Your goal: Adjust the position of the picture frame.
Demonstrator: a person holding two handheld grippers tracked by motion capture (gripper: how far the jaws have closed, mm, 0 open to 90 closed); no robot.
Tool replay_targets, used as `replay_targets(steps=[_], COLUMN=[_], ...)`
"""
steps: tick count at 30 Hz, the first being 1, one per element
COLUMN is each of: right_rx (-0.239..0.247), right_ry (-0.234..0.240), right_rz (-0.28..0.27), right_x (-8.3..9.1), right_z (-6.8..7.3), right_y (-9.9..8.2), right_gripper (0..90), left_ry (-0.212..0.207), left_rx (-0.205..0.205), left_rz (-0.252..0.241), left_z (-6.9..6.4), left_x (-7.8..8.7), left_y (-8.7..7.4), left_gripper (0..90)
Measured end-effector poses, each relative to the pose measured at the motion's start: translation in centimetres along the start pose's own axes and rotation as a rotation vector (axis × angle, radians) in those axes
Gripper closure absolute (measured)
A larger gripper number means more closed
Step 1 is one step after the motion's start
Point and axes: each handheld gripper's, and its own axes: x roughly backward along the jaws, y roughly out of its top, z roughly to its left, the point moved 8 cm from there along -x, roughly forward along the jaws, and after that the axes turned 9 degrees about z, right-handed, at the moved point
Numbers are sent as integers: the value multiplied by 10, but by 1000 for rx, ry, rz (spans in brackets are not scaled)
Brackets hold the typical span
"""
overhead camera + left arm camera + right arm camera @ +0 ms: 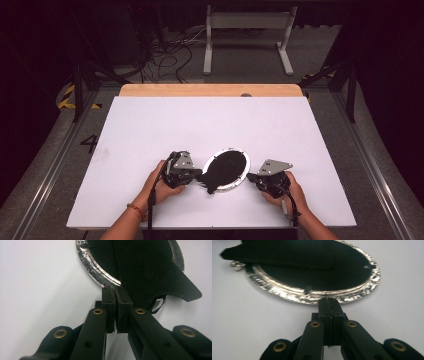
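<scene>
Both hands sit near the counter's point(150, 125) front edge. Left gripper point(192, 175) has jaws closed tight, empty, at the foil plate's point(243, 176) left rim. Right gripper point(256, 179), jaws shut too, nothing gripped, at its right rim. Black cloth point(225, 169) covers the plate.

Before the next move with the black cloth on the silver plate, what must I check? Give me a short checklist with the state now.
1. Left gripper shut at the edge of the black cloth: ok; actual grip on it: cannot tell.
2. Right gripper shut at the rim of the silver plate: ok.
3. Plate flat on the table: ok.
4. Cloth fully inside plate: not ok, a corner hangs over.
</scene>
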Motion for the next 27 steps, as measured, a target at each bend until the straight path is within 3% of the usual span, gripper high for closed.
replay_targets(steps=[4, 6, 9, 27], right_rx=[6, -3, -4, -37], right_ry=[0, 6, 1, -36], right_rz=[-2, -5, -6, -8], right_x=[0, -1, -1, -7], right_z=[2, 1, 1, -11], right_y=[0, 0, 0, 7], right_gripper=[900, 900, 900, 900], left_ry=[-57, -43, -67, -102], left_rx=[-13, -49, -23, -35], left_rz=[-13, -3, -17, -26], left_z=[-9, -13, -13, -21], left_x=[-2, -2, -3, -2], left_y=[1, 2, 1, 1], left_gripper=[896, 900, 900, 900])
